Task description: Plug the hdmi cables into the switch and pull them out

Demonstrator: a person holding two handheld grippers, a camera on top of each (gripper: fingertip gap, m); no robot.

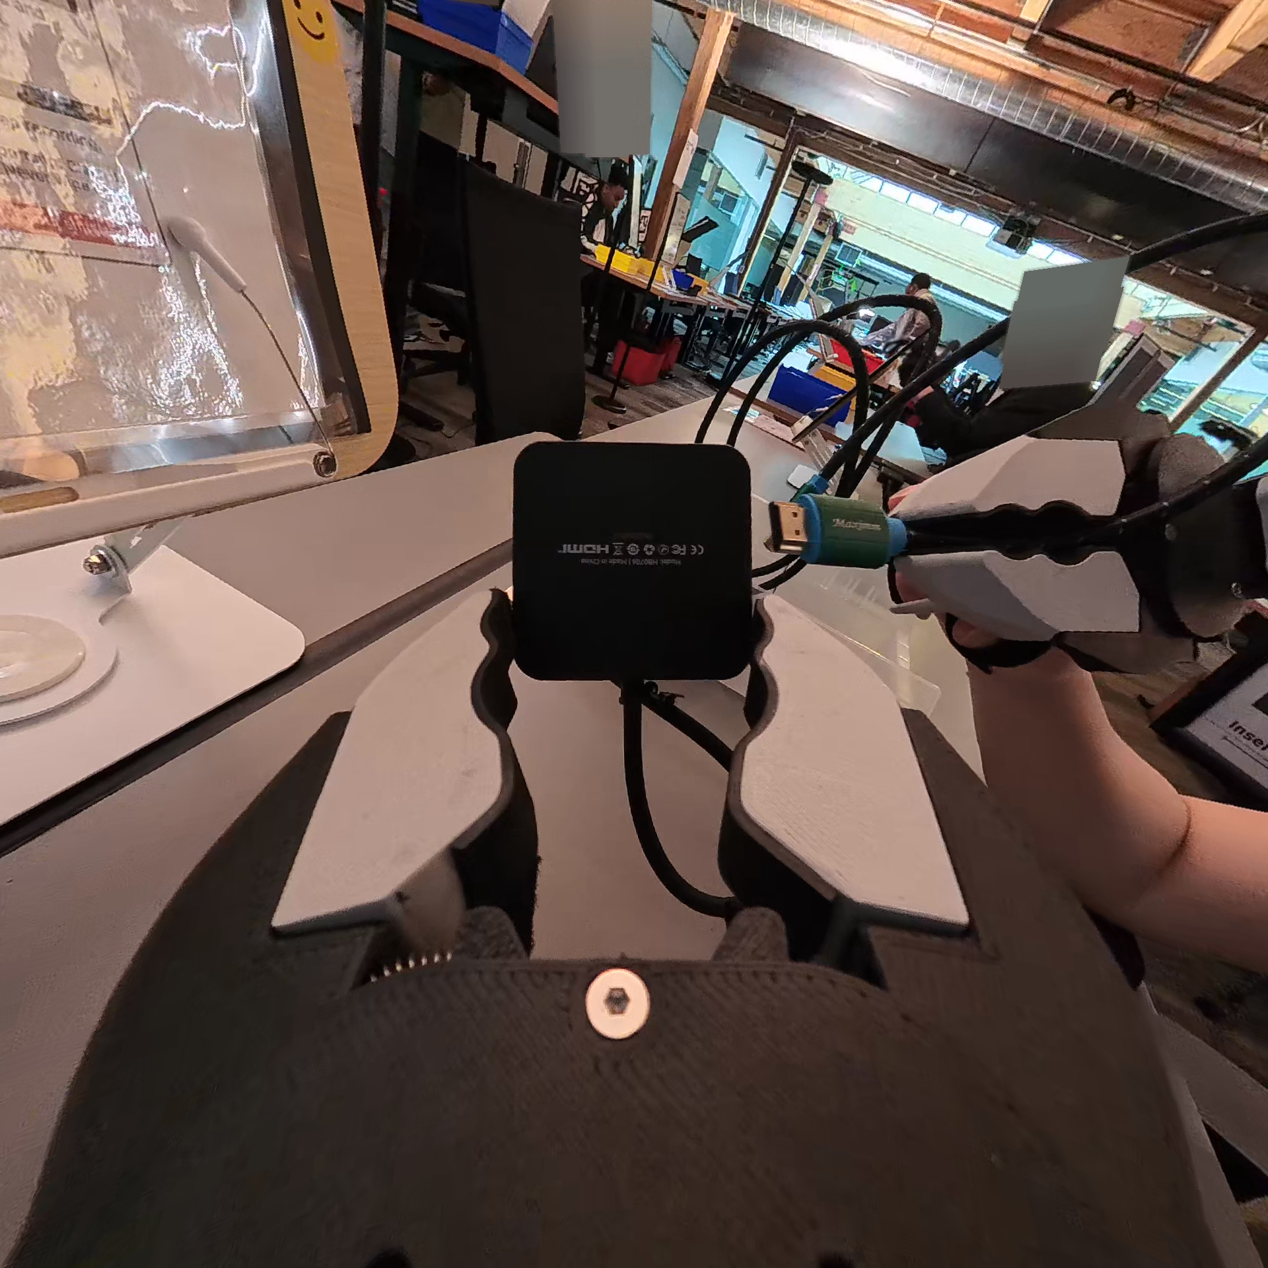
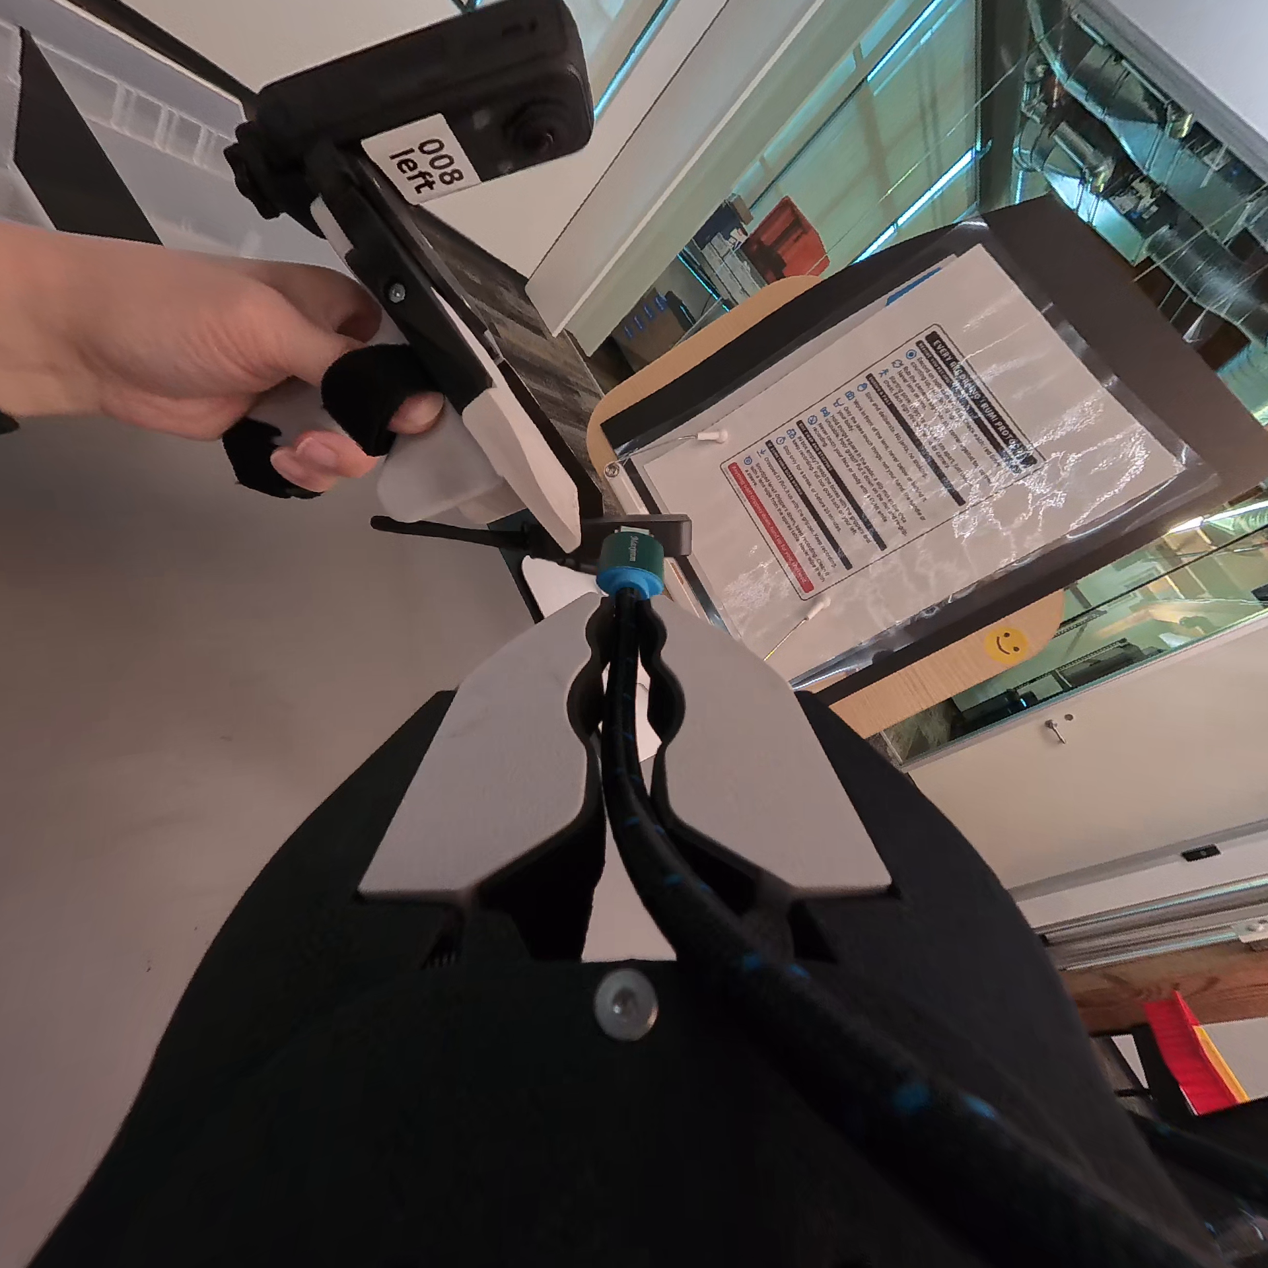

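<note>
My left gripper [image 1: 631, 617] is shut on the black square HDMI switch [image 1: 631, 559] and holds it up above the table with its labelled underside facing the camera. Its own thin black lead hangs down between the fingers. My right gripper [image 2: 628, 621] is shut on the black braided HDMI cable [image 2: 635, 775] just behind its green and blue plug [image 2: 628, 559]. In the left wrist view that plug [image 1: 840, 540] sits just right of the switch, its gold tip pointing at the switch's right side with a small gap. The right gripper [image 1: 899, 542] shows there too.
A framed sheet under clear plastic on a white stand [image 1: 158, 274] rises at the left over the grey table [image 1: 384, 542]. More black cables [image 1: 809, 384] loop behind the switch. A person's hand [image 2: 171, 350] grips the left tool. People sit at desks far back.
</note>
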